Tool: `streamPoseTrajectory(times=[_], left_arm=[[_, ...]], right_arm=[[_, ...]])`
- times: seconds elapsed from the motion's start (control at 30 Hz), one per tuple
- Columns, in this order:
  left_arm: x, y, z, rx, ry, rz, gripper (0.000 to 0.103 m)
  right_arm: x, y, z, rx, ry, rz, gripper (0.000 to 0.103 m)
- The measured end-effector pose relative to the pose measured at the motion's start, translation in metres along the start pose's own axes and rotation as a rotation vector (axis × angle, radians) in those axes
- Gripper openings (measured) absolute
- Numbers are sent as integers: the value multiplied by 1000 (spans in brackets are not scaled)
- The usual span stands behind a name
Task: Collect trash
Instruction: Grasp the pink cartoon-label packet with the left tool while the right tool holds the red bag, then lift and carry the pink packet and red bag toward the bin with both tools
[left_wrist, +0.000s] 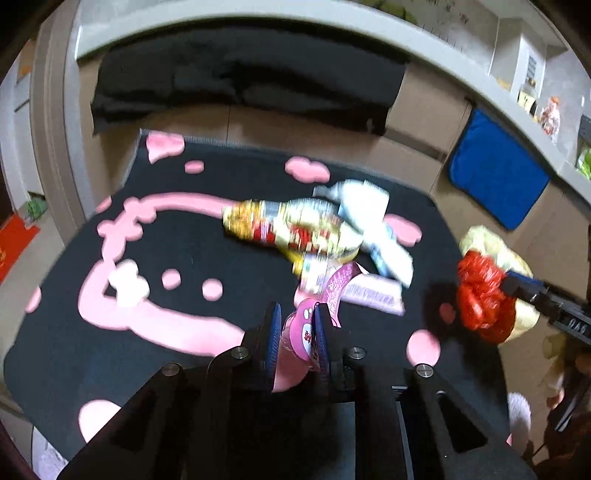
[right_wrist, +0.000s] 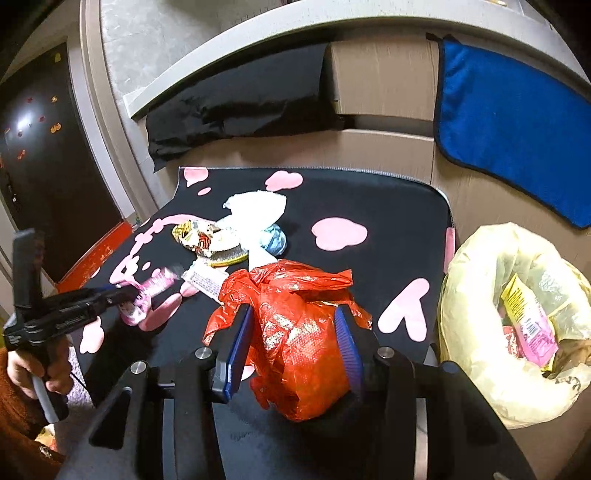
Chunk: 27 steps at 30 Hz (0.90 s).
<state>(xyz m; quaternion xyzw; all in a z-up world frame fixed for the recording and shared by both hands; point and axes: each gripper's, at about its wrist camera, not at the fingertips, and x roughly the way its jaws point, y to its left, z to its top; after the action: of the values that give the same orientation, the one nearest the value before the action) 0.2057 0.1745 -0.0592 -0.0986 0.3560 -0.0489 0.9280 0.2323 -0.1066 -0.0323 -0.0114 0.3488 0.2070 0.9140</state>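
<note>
Left wrist view: the left gripper (left_wrist: 297, 325) has its blue-padded fingers (left_wrist: 274, 328) drawn narrow on a pink wrapper (left_wrist: 301, 332), which sits pinched between them just above the black mat with pink shapes (left_wrist: 177, 236). Just beyond the fingertips lies a purple-and-white packet (left_wrist: 369, 291), and past that a blurred red-and-gold snack bag (left_wrist: 291, 229) touching crumpled white tissue (left_wrist: 362, 206). Off to the right, the right gripper (left_wrist: 513, 286) carries a red plastic bag (left_wrist: 480, 295) in front of the yellowish bin liner (left_wrist: 484, 240).

In the right wrist view, the right gripper (right_wrist: 295, 332) is clamped on the red plastic bag (right_wrist: 299, 332), whose bulk fills the gap between both pads and hangs over the mat (right_wrist: 388, 199). The bin (right_wrist: 476, 295), lined in pale yellow plastic, stands just right of the mat's edge, near the gripper, with a pink packet (right_wrist: 532, 332) and yellow wrapper (right_wrist: 517, 295) inside. To the left, the left gripper (right_wrist: 129, 295) holds the pink wrapper (right_wrist: 147, 295) low over the mat, near the tissue (right_wrist: 258, 210) and a blue wad (right_wrist: 275, 236).
</note>
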Motion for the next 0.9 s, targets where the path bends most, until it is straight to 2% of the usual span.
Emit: streamPoseTrajectory(times=[0.2, 0.37, 0.6, 0.9], left_arm=[[-32, -19, 36, 23, -148, -10, 19], [-48, -40, 63, 43, -233, -32, 19], [-58, -76, 87, 58, -293, -50, 19], [-57, -152, 111, 144, -360, -97, 19]], right_arm=[[-14, 6, 17, -30, -58, -27, 42], [-32, 13, 37, -51, -129, -34, 41], [-63, 7, 66, -68, -228, -53, 41], [-102, -37, 83, -38, -320, -110, 41]])
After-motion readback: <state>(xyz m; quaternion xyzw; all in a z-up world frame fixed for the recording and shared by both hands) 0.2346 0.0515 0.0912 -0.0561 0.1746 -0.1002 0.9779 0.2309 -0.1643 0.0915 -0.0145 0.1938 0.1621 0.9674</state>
